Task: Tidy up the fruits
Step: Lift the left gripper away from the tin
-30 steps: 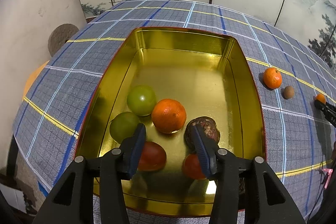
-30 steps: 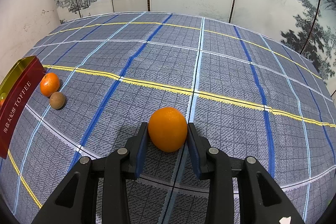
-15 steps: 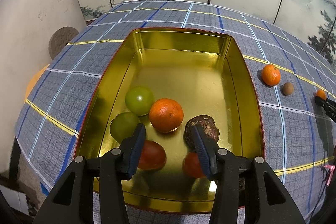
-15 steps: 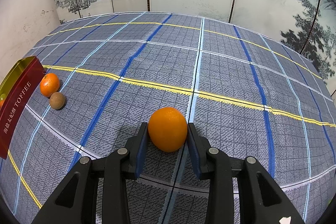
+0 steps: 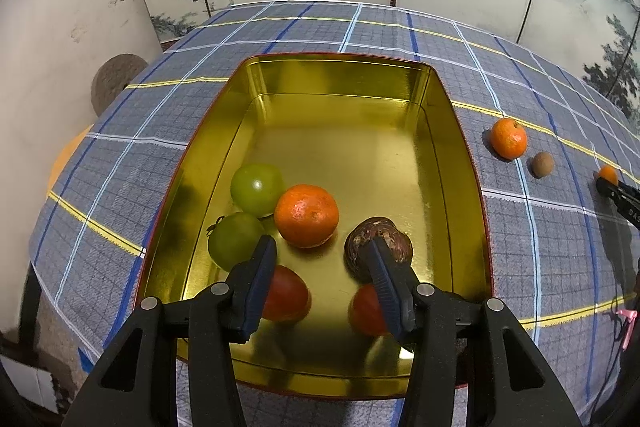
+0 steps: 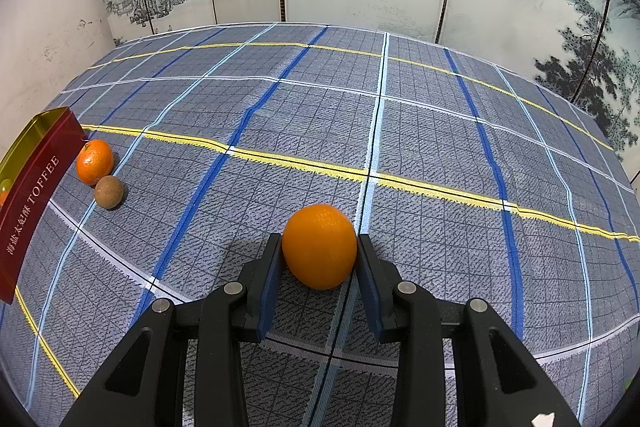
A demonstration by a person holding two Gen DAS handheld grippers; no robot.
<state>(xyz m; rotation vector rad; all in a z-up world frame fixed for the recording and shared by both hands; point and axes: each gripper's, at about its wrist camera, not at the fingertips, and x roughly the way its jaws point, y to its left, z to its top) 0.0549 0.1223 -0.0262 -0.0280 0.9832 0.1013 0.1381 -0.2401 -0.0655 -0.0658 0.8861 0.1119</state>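
A gold tin [image 5: 440,115] with red outer walls holds two green fruits [image 5: 256,187], a mandarin [image 5: 306,215], a dark brown fruit [image 5: 378,239] and two red fruits [image 5: 290,293]. My left gripper [image 5: 320,267] hovers over the tin's near end, open, with only the tin floor between its fingers. In the right wrist view my right gripper [image 6: 319,241] is shut on an orange [image 6: 320,247], both pads pressing its sides just over the checked cloth. That orange [image 5: 608,174] also shows at the right edge of the left wrist view.
A loose mandarin [image 6: 95,161] and a small brown fruit [image 6: 109,191] lie on the cloth beside the tin's red wall [image 6: 28,203], marked TOFFEE. The same mandarin [image 5: 509,139] and brown fruit [image 5: 542,165] lie right of the tin. Painted screens stand behind the table.
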